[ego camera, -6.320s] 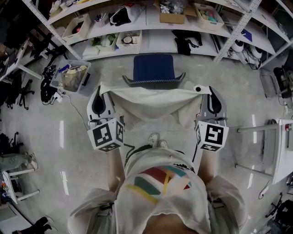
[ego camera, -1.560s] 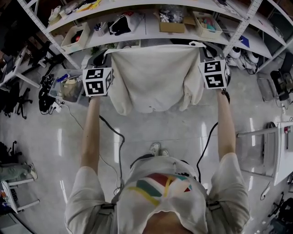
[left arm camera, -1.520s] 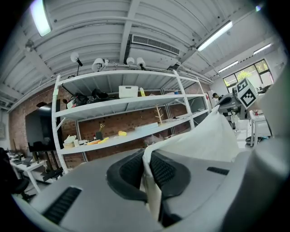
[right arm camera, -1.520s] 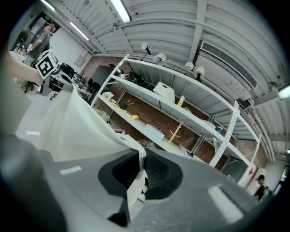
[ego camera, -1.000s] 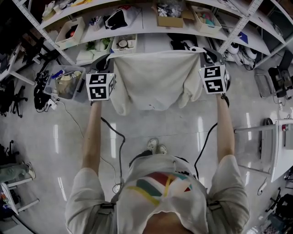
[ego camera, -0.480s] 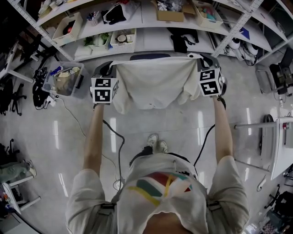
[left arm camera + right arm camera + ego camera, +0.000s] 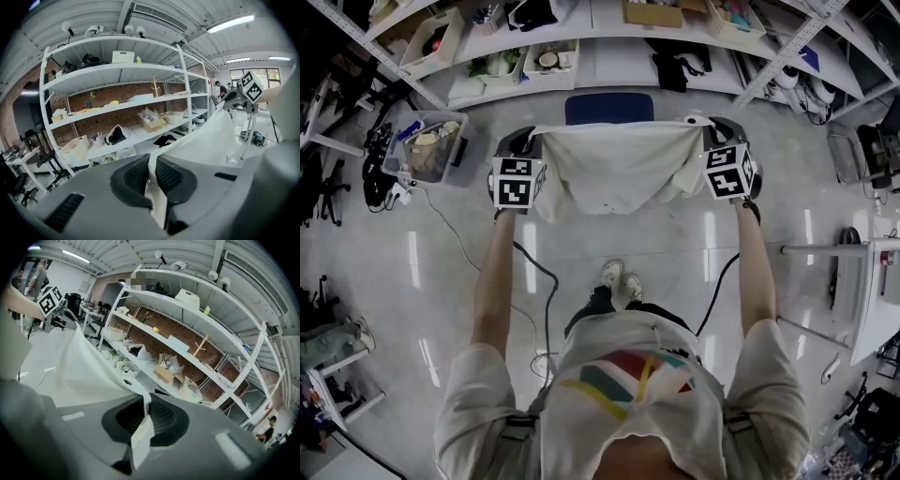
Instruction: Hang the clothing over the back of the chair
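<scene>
Holding the shirt (image 7: 614, 173) by the chair (image 7: 609, 107), left gripper (image 7: 528, 141) and right gripper (image 7: 713, 125) pinched tight on its corners, you likely drape it over the back next.

One garment (image 7: 614, 169), one chair (image 7: 609, 108) — two claws (image 7: 528, 141) (image 7: 705, 125) (a pair).

The head view looks steeply down from above the person, covering the floor (image 7: 609, 244) and the shelves (image 7: 614, 70) ahead. Each gripper view sits close behind its own jaws, facing the shelves. All views share shelves and cloth (image 7: 619, 164). The left gripper view catches the right gripper (image 7: 232, 97); the right gripper view catches the left gripper (image 7: 63, 319).
</scene>
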`<state>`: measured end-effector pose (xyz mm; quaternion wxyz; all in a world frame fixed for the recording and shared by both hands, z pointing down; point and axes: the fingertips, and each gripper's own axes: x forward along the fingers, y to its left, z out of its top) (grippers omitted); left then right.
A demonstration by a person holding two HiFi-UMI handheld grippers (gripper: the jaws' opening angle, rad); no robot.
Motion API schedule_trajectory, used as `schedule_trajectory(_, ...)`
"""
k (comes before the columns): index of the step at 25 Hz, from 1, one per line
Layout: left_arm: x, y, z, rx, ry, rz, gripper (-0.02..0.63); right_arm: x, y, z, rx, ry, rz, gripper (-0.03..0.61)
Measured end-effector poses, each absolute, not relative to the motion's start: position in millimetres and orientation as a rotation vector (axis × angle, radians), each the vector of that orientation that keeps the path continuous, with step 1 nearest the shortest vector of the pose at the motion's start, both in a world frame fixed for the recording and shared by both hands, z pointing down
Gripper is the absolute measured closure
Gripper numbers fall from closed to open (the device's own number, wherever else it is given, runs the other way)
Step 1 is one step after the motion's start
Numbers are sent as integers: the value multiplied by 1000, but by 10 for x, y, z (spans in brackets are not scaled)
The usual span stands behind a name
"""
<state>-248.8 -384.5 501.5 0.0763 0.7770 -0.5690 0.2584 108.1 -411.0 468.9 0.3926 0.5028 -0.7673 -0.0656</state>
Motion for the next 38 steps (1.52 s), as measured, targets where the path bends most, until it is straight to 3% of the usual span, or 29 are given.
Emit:
schedule_trajectory(26,-2496,-3366,6094,2185,-1510,1007,594,1071,-3810,5841,1067,-1861,-33,563)
schedule_trajectory(38,-2511,-3341,6296,2122,-1493,966,592,1060,-3728,6102,1119,-1841,69,553)
